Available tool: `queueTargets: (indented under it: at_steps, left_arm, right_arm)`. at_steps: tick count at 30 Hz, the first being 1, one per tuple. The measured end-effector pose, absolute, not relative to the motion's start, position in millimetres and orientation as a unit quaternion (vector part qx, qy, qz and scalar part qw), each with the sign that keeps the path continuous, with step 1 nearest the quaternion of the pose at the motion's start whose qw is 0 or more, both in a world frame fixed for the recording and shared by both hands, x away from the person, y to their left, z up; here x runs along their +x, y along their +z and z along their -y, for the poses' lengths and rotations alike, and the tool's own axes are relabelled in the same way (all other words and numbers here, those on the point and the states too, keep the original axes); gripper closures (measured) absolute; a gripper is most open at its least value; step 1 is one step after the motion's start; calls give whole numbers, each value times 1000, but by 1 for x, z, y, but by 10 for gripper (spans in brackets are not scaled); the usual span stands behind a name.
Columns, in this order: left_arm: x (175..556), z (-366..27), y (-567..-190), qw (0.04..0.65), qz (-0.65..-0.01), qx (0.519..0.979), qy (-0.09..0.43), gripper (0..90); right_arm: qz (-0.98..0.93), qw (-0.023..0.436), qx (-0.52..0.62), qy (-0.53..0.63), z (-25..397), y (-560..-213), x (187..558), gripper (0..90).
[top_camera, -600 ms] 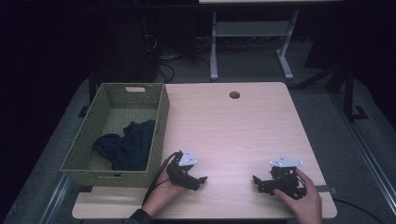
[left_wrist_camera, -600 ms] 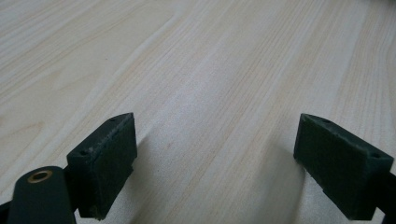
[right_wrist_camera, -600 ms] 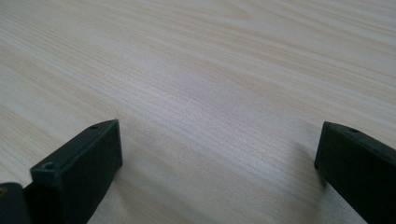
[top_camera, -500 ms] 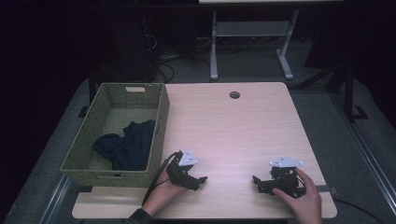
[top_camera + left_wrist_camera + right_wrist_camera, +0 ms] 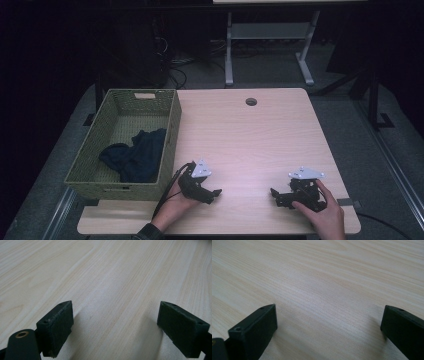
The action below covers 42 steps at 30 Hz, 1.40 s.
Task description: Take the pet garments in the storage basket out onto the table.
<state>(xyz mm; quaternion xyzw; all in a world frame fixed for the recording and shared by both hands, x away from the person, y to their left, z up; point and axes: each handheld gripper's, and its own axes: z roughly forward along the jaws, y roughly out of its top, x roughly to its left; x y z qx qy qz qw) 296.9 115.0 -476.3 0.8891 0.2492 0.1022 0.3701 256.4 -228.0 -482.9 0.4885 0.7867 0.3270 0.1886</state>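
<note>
1. My left gripper point(image 5: 212, 192) rests low on the table point(image 5: 250, 145), near the front edge, with its jaws spread wide and nothing between them. In the left gripper view I see bare wood grain between the two black pads point(image 5: 56, 327).

2. My right gripper point(image 5: 276, 195) sits near the front right part of the table, jaws just as wide apart and empty. The right gripper view shows plain tabletop between its pads point(image 5: 254, 332).

3. The thing I judge to be in play is the dark blue cloth point(image 5: 135, 157). It lies crumpled inside the woven basket point(image 5: 170, 135) at the table's left side, in the near half, bunched against the wall that faces my left gripper.

4. From my left gripper the cloth lies to the left and a little forward, just over that basket wall. From my right gripper it is well apart, across the table.

5. The heap runs roughly from the basket's near left toward its middle right, though the folds are too dark to read well.

6. So I judge my left hand point(image 5: 175, 207) is the nearer one for a reach. It would need to lift over the rim and come down into the basket.
</note>
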Motion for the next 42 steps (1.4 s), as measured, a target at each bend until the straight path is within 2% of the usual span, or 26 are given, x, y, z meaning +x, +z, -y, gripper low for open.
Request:
queueTargets:
  at_steps: [42]
  left_arm:
    - [296,-120,-445,383,-269,878,100,132]
  right_arm:
    - [-785,186,491,328,228,-483,256,4]
